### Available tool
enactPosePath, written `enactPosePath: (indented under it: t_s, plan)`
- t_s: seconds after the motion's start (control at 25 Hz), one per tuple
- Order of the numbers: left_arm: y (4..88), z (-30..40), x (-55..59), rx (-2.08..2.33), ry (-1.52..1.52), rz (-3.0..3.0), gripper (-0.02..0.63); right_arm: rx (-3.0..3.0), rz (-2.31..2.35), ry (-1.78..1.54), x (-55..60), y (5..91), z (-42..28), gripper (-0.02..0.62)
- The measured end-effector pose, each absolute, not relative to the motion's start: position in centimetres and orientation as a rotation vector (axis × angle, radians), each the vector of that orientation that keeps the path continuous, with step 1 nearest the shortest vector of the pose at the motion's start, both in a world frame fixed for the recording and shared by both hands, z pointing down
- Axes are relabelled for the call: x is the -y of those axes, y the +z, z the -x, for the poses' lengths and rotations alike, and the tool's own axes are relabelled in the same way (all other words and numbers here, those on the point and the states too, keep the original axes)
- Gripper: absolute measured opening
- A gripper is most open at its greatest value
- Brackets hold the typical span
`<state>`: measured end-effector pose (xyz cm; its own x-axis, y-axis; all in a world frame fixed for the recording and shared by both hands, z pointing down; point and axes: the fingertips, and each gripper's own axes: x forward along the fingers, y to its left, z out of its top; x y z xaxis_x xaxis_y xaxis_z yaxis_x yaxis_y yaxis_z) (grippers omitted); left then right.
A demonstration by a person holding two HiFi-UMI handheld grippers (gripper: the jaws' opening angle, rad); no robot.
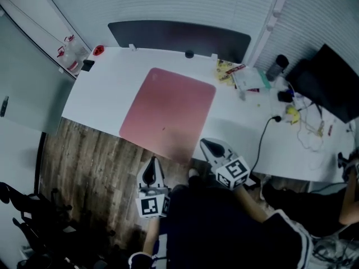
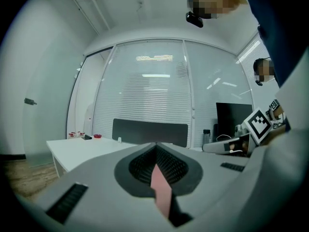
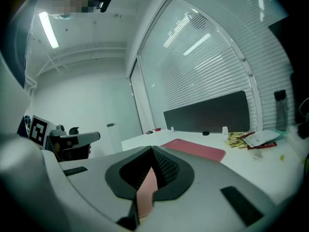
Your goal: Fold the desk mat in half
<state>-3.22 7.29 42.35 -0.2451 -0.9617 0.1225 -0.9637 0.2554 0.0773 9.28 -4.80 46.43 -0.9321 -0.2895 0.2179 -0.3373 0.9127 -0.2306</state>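
As left gripper (image 1: 152,164) and right gripper (image 1: 206,144) clamp its near edge, the pink rectangular desk mat (image 1: 168,111) looks light and floppy.

White desk (image 1: 106,94), dark partition panel (image 1: 179,35), black monitor (image 1: 331,83), bottle (image 1: 276,67), snack packets (image 1: 225,70), wooden floor (image 1: 90,167)

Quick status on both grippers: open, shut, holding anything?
Left gripper: closed, pinching the edge of the pink desk mat.
Right gripper: closed, also pinching the desk mat's edge.
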Motion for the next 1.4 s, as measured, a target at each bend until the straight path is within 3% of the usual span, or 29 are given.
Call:
enactPosePath:
  t_s: [0.56,1.4]
  plan:
    - [43.2,4.7,-4.0,2.267,0.056,-1.931,0.002,2.862,-0.569,0.449,5.5,47.6,-8.4,0.003]
    - [43.8,6.6,-1.5,1.918,0.100,-2.211,0.002,2.685,-1.116,0.543,4.5,48.9,-11.4,0.003]
